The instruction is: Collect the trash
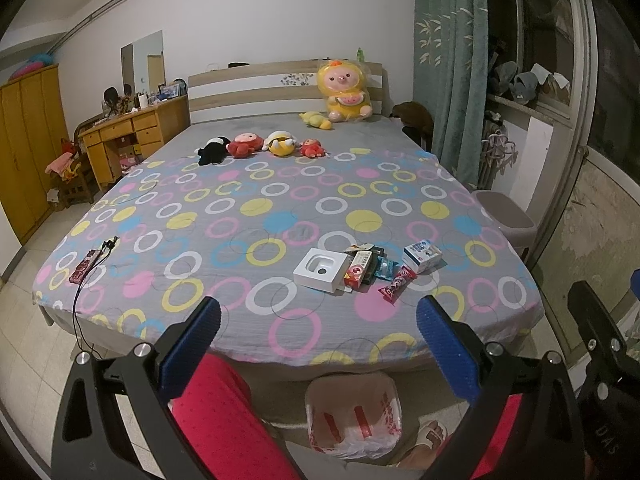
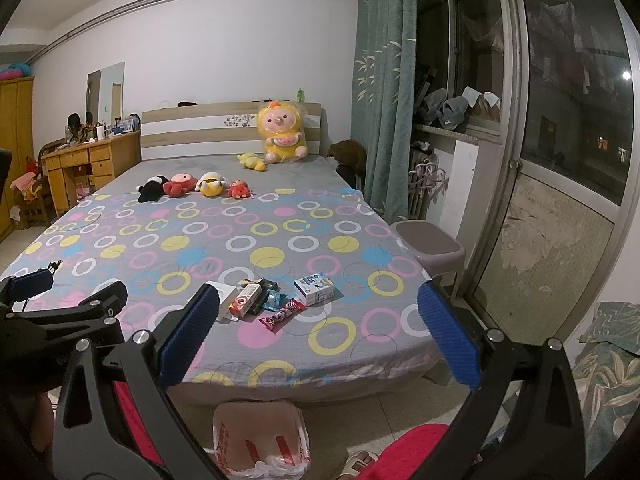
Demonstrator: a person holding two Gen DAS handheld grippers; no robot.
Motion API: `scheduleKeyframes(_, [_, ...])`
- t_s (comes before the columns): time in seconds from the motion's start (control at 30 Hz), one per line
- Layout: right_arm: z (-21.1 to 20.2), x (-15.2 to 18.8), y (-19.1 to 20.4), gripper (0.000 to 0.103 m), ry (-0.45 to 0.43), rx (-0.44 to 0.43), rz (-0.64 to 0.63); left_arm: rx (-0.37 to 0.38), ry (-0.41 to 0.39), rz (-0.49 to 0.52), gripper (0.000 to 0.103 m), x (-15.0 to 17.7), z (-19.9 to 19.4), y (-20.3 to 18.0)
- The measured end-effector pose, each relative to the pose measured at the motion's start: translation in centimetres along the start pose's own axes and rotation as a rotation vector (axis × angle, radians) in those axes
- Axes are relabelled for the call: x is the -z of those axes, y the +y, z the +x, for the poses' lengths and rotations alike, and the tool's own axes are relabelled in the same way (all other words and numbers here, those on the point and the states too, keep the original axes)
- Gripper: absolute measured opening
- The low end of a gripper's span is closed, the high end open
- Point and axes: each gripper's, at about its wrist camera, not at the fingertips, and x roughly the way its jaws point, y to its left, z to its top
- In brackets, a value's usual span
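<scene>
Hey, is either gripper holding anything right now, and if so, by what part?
Nothing is held. The left gripper and right gripper are both open and empty, above the near edge of the bed.

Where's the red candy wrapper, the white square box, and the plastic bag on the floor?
Red candy wrapper (image 1: 397,282), left wrist view, middle of the wrapper.
White square box (image 1: 320,269), left wrist view, its top face.
White plastic bag with red print (image 2: 260,436), right wrist view, front side.

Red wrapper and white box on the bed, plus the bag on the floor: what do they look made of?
Red wrapper: glossy plastic film by the look, crimped at its ends. White box: probably matte cardboard, with crisp edges and a recessed insert. Bag: thin translucent plastic, crinkled, with red print.
</scene>
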Motion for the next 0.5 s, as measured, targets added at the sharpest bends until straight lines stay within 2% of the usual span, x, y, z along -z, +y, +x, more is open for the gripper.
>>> scheduleKeyframes(0.5, [-0.07, -0.15, 0.1, 0.097, 0.001, 0.001, 0.0, 0.001, 0.001, 0.001, 0.096, 0.04, 0.15, -0.2])
